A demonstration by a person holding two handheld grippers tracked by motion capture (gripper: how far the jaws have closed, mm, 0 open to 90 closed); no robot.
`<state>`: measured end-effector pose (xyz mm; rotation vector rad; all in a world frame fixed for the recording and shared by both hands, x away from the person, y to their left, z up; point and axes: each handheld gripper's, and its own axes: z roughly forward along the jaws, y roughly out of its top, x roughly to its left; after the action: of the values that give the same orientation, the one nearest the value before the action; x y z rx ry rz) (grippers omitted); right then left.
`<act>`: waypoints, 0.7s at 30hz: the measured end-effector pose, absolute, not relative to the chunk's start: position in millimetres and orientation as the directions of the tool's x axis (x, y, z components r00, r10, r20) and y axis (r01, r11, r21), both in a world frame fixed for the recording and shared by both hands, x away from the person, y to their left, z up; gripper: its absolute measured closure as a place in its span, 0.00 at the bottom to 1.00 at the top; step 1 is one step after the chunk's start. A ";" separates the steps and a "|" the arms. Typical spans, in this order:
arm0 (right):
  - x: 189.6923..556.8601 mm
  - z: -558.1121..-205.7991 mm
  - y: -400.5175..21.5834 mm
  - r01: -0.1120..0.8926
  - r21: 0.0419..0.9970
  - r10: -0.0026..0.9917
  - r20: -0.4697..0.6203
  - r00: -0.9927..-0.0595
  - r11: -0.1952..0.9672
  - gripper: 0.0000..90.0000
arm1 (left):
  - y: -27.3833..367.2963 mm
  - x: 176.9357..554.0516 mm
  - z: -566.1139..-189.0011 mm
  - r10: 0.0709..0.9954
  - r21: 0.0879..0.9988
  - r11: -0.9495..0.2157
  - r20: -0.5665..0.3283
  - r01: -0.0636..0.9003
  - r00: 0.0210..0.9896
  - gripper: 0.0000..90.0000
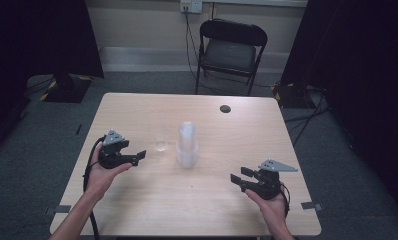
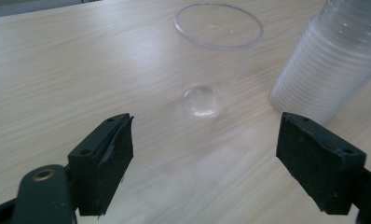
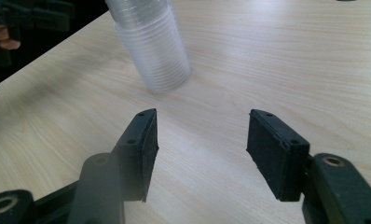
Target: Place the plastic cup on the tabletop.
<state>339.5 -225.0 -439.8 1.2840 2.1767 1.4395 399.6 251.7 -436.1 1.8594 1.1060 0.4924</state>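
Two hand-held grippers are over a light wooden table (image 1: 137, 210), one in each of the person's hands. Left gripper (image 1: 139, 156) is at the left side of the table, pointing toward the middle; in its own view its jaws stand wide apart with nothing between them and bare tabletop below. Pads (image 2: 109, 154) touch no object. Right gripper (image 1: 238, 179) is near the front right part of the table, pointing left toward the middle; in its own view its jaws are likewise parted, somewhat less widely, with only tabletop between them. Neither gripper has hold of anything.

Single clear plastic cup (image 2: 216, 56) stands upright on the table, mouth up, ahead of the left gripper and apart from its jaws. In the high view the cup (image 1: 161, 145) is faint, sitting between the left gripper and the stack. Stack of clear plastic cups (image 1: 187, 145) stands mouth down near the centre of the table, just beside the single cup and not seen to touch it. From the right gripper view the stack (image 3: 151, 46) is ahead of the jaws and to their left, well clear of them.

Black folding chair (image 1: 230, 50) stands beyond the far edge of the table. Small dark round mark (image 1: 225, 108) lies on the tabletop near the far edge
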 end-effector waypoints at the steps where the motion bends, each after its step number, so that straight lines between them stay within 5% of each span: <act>1: 339.9 -440.7 -225.5 0.540 0.832 0.768 0.261 -0.586 0.129 0.48 | 255.5 396.3 -434.5 0.851 0.852 -0.183 -0.112 0.490 0.513 0.21; 21: 339.7 -447.5 -233.0 0.561 0.819 0.795 0.257 -0.549 0.123 0.48 | 259.8 318.3 -436.6 0.855 0.841 -0.197 -0.104 0.504 0.508 0.18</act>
<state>339.7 -233.0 -447.5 1.3389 2.1566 1.3936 318.3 259.8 -436.6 1.8556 1.1278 0.4936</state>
